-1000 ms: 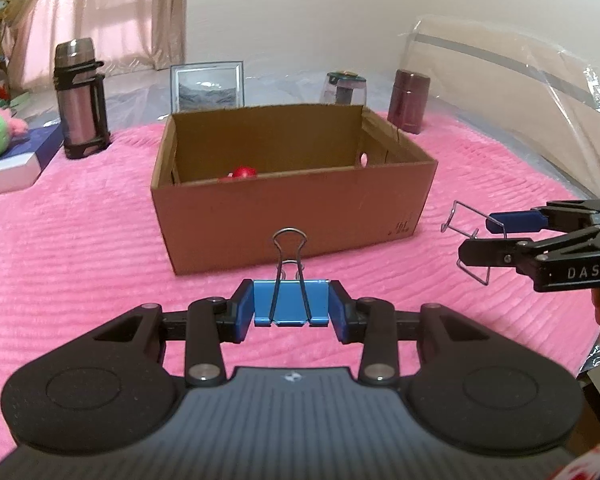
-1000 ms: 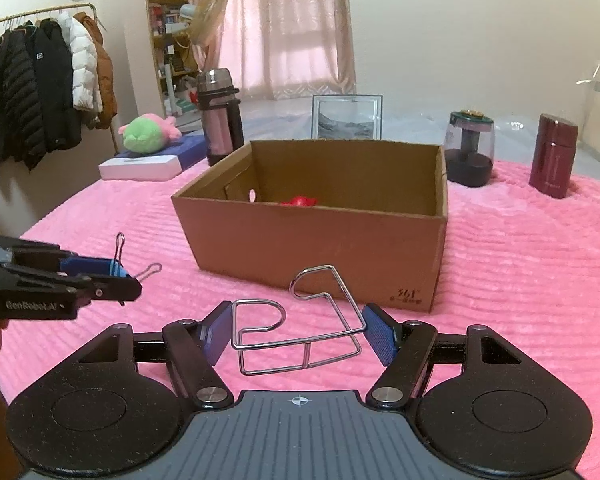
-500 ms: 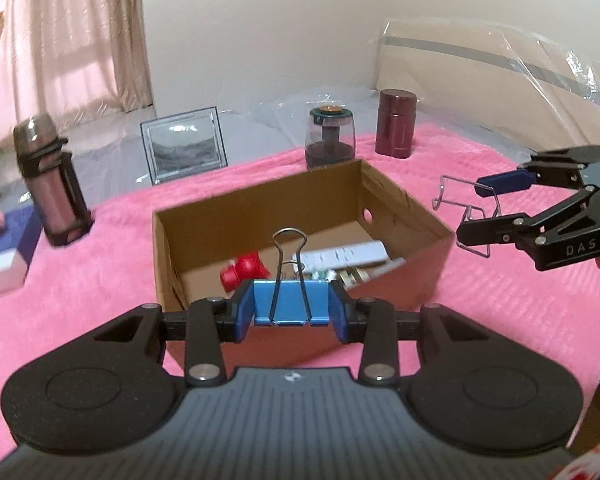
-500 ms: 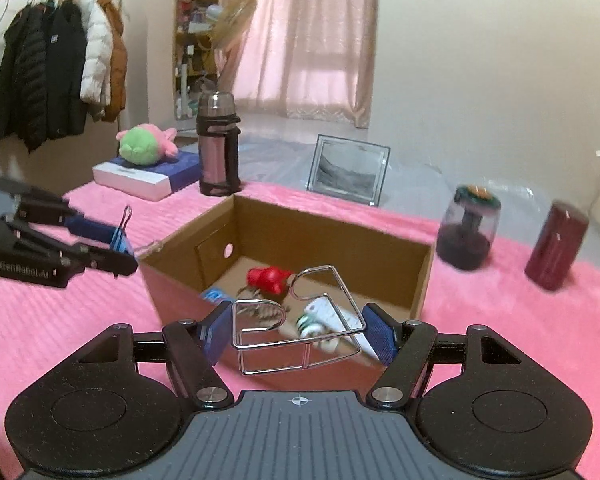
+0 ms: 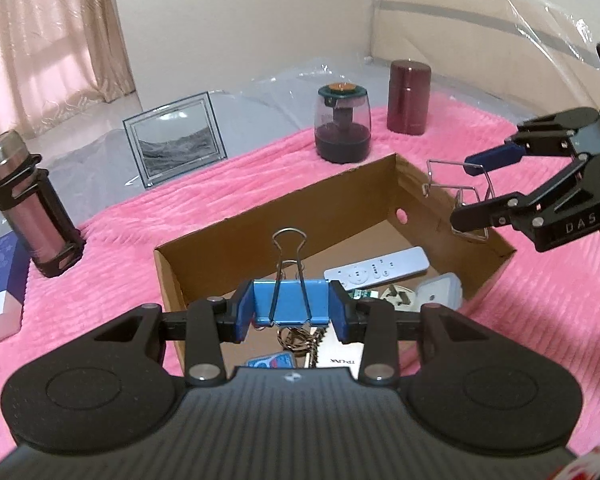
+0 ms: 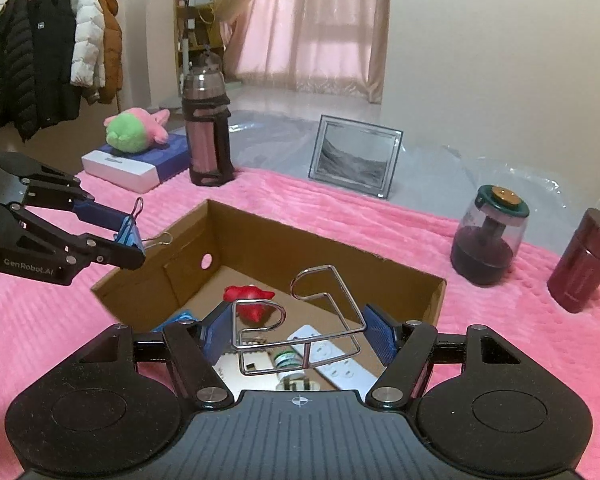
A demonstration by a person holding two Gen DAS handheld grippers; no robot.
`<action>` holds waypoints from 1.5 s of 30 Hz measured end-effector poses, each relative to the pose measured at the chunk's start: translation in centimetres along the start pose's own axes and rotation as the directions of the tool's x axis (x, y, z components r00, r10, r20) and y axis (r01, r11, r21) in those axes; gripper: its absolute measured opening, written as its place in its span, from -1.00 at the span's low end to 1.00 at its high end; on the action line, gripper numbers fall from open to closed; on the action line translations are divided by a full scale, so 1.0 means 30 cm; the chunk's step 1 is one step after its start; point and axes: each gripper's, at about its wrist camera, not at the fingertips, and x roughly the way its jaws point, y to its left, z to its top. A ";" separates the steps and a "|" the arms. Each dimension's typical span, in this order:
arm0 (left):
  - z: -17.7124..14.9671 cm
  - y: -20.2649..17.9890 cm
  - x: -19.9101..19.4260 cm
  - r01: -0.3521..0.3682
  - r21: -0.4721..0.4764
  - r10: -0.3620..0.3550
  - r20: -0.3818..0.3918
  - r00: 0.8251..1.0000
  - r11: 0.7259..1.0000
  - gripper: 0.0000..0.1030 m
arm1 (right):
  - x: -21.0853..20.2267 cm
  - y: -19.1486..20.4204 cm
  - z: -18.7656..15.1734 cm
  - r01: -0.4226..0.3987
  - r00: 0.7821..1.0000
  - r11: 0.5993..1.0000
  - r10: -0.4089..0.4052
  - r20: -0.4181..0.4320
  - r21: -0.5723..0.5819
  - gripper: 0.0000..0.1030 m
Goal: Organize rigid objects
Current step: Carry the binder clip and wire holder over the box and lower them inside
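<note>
Box (image 5: 284, 220) sits open on the pink blanket (image 5: 120, 240), remote (image 5: 376, 270) and small items inside. Left wrist view: left gripper (image 5: 291, 309) clenched on a blue clip (image 5: 290, 304), over the box's near wall. Right gripper (image 5: 470, 188) beside the far corner, grasping a wire stand (image 5: 456, 192).

Right wrist view: right gripper (image 6: 298, 334) squeezes the wire stand (image 6: 300, 328) above the box (image 6: 400, 276); red toy (image 6: 250, 298) below. Risk: springy wire may flick out on release and catch the rim; clip released too near the wall could land on the blanket.
</note>
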 end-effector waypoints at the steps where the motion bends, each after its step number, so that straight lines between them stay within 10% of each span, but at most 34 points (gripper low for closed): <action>1: 0.008 0.008 0.016 0.002 0.001 -0.002 -0.008 1.000 1.000 -0.35 | 0.012 -0.008 0.007 -0.005 1.000 1.000 0.005 -0.007 0.000 0.29; 33: 0.005 0.072 0.407 0.016 0.161 0.023 -0.240 0.970 0.987 -0.34 | 0.420 -0.028 0.056 -0.062 0.973 0.989 0.029 -0.230 -0.136 0.29; 45: -0.040 0.025 0.495 0.032 0.392 0.099 -0.309 0.946 0.919 -0.34 | 0.497 -0.006 0.050 -0.086 0.968 0.977 0.035 -0.250 -0.197 0.29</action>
